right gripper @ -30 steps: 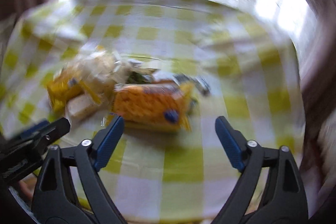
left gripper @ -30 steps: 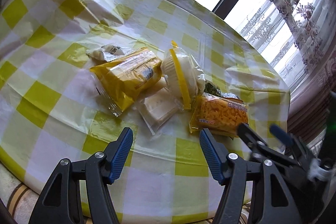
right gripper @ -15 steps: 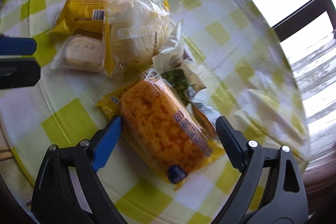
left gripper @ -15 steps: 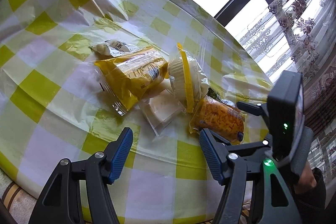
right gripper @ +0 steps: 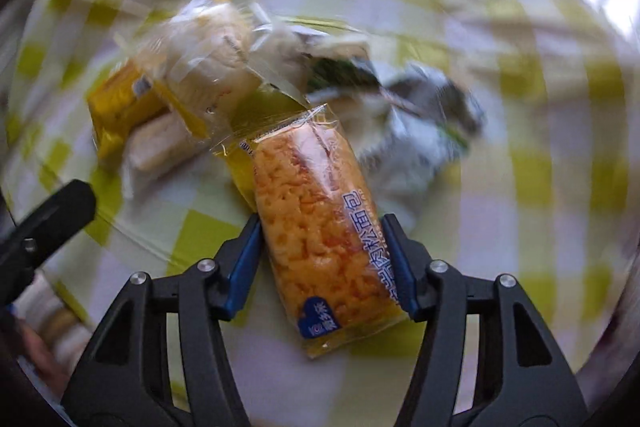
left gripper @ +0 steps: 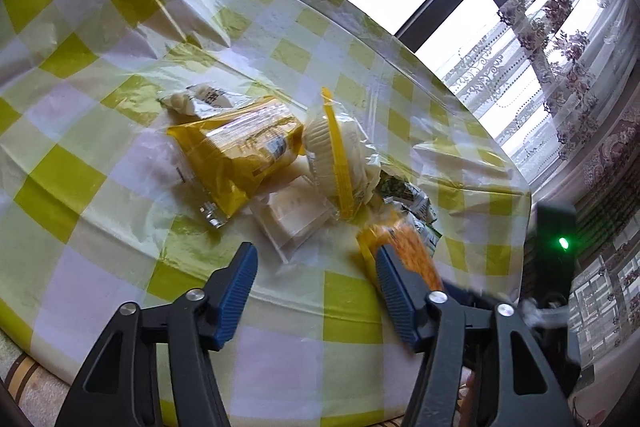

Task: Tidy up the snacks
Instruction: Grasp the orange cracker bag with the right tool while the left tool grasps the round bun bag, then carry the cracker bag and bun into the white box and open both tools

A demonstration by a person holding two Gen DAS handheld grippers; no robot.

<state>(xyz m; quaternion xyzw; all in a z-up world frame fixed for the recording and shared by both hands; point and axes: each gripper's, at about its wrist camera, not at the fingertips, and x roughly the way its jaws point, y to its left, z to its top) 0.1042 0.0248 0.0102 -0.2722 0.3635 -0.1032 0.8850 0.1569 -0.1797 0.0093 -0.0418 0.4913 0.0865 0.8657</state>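
Between closing right gripper (right gripper: 320, 247) jaws | orange snack pack (right gripper: 320, 227) | blue Chinese lettering

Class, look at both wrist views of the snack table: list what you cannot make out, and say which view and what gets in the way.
- Green-and-silver packets, right wrist view: motion blur; print unreadable.
- Orange bread packet, left wrist view: blurred, partly behind the left tongs.
- Whether the closing right tongs already press the packet: pads at its sides, contact unclear.
- Small white packet, left wrist view: part behind the yellow packet.
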